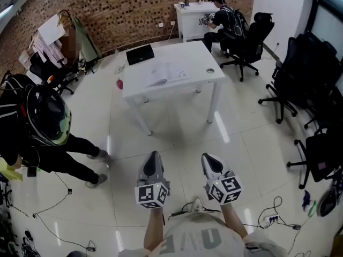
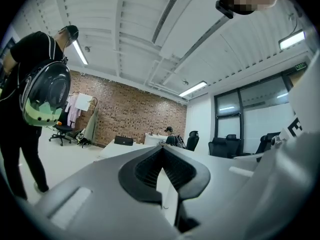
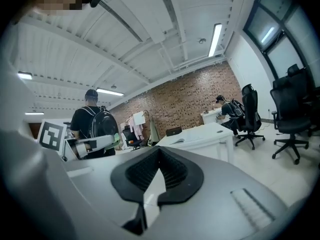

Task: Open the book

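Observation:
A pale book [image 1: 167, 74] lies flat on the white table [image 1: 198, 55] across the room, well ahead of both grippers. It also shows small in the right gripper view as a thin book [image 3: 181, 140] on that table [image 3: 210, 134]. My left gripper [image 1: 154, 156] and right gripper [image 1: 209, 158] hang side by side over the floor, far short of the table. Both are shut with nothing in them. The left gripper [image 2: 161, 150] and the right gripper [image 3: 160, 152] each show their ribbed pads meeting.
A black laptop [image 1: 140, 53] and a small round object [image 1: 210, 70] sit on the table. A person with a backpack [image 1: 47, 116] stands at the left. Office chairs [image 1: 300, 84] line the right. Someone sits at a far desk [image 1: 224, 19]. Cables [image 1: 270, 216] lie on the floor.

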